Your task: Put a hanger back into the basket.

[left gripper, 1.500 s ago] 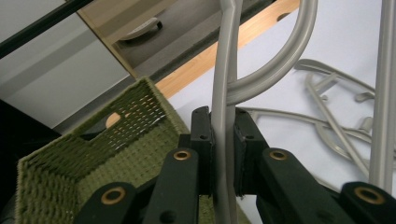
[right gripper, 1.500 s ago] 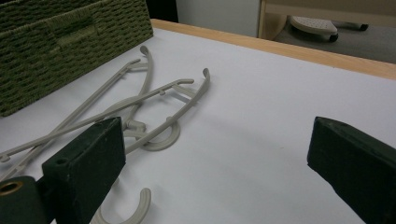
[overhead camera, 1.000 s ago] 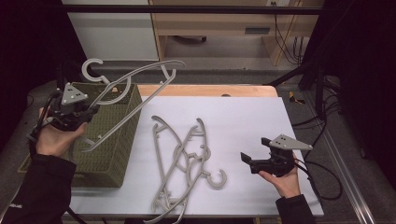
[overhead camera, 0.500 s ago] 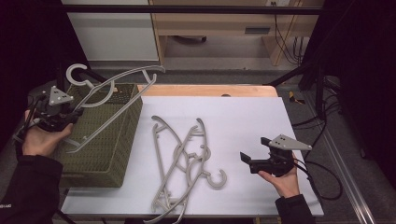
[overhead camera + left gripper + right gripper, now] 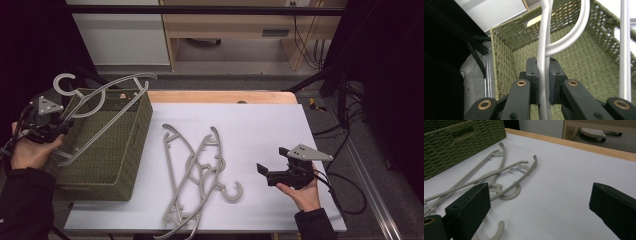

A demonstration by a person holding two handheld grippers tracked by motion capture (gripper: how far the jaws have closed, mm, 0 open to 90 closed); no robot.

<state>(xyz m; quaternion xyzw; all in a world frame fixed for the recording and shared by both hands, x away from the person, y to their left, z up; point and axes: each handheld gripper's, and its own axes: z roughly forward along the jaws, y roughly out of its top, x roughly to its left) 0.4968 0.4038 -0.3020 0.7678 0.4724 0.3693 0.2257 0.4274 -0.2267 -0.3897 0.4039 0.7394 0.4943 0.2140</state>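
Plainly the left tool (image 5: 543, 82) is clamped on the neck of a grey hanger (image 5: 102, 102), held over the woven basket (image 5: 125, 165). It looks light, stiff and smooth plastic, probably slippery, so that thin neck suits gripping. Over the white surface (image 5: 280, 130), the right tool (image 5: 266, 172) has jaws apart.

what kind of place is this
Probably a lab or workshop recording bench, not a home. A person works with handheld grippers, left and right, over a white table with hangers and a basket; cables hang behind.
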